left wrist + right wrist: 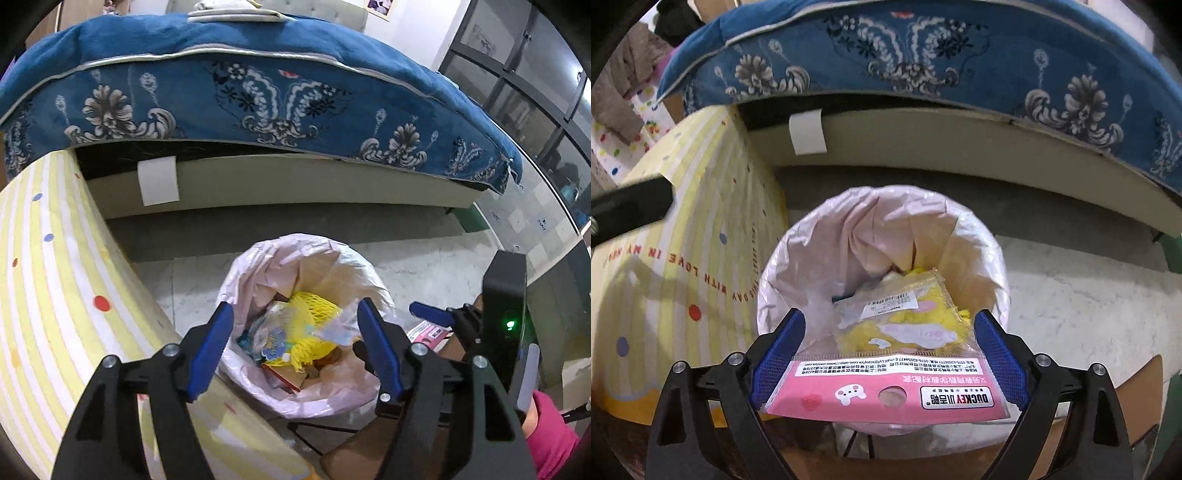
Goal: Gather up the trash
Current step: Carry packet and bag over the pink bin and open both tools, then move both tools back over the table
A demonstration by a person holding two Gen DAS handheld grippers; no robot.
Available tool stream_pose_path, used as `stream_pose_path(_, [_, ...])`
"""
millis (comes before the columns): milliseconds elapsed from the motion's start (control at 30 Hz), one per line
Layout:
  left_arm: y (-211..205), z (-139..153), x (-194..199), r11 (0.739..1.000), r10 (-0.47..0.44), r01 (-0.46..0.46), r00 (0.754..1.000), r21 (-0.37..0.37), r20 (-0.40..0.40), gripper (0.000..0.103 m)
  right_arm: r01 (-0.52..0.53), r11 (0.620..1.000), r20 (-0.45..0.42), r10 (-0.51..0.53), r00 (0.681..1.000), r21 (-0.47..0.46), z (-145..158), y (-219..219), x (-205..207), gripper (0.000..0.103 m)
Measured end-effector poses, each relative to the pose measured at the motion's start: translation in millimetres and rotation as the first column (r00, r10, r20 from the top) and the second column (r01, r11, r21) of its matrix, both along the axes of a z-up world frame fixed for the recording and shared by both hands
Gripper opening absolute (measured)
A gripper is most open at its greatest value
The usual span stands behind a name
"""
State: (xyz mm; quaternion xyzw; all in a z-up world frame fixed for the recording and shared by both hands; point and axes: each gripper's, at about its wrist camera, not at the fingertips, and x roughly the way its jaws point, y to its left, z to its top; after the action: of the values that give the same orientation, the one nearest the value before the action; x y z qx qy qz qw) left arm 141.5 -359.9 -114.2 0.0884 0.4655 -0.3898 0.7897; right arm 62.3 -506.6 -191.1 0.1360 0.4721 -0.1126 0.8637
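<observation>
A round bin with a pale plastic liner [236, 273] [831, 236] stands on the floor below both grippers. Inside lie a yellow foam net [310, 314], clear wrappers [340, 326] and scraps of card. My left gripper [294, 306] hangs over the bin's near rim, open, with nothing between its blue pads. My right gripper [890, 315] is shut on a clear packet with a pink header card [886, 391], gripped across its width above the bin's near rim. In the left wrist view that packet [428, 330] and one blue finger [430, 313] of the right gripper show just right of the bin.
A yellow striped box with coloured dots [55, 295] [683, 240] stands tight against the bin's left side. Behind the bin is a bed with a blue floral blanket [258, 92] [923, 55]. Pale stone floor [1071, 295] lies to the right. A person's pink sleeve [550, 439] is at lower right.
</observation>
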Motion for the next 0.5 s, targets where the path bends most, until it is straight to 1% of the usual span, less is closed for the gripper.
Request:
stream_pose_path(100, [8,3,0,1.000,0.015,-0.016,1.000,0.012,0.023,0.068,0.014,0.999,0.006,-0.014,1.000,0.031,1,0,-2,0.092])
stream_pose_path(133, [11,5,0,1.000,0.023,-0.023,0.999,0.015,0.030,0.068,0.018,0.999,0.025,-0.018,1.000,0.033,4,0,-4,0.093])
stream_pose_path(233, [23,11,2,0.999,0.051,-0.052,0.998,0.007,0.044,0.068,0.006,1.000,0.089,-0.004,0.996,-0.014,15,7,-10,0.094])
stream_pose_path(300, [33,15,3,0.997,0.071,-0.072,0.996,-0.001,0.055,0.069,0.007,0.999,0.106,-0.003,0.994,-0.042,21,10,-13,0.095])
stream_pose_path(433, [53,23,3,0.995,0.101,-0.101,0.992,-0.007,0.079,0.069,-0.005,0.998,0.160,0.014,0.987,-0.056,37,16,-19,0.095])
stream_pose_path(500, [64,27,3,0.992,0.123,-0.123,0.988,-0.005,0.089,0.069,-0.005,0.998,0.172,0.015,0.985,-0.060,46,18,-19,0.095])
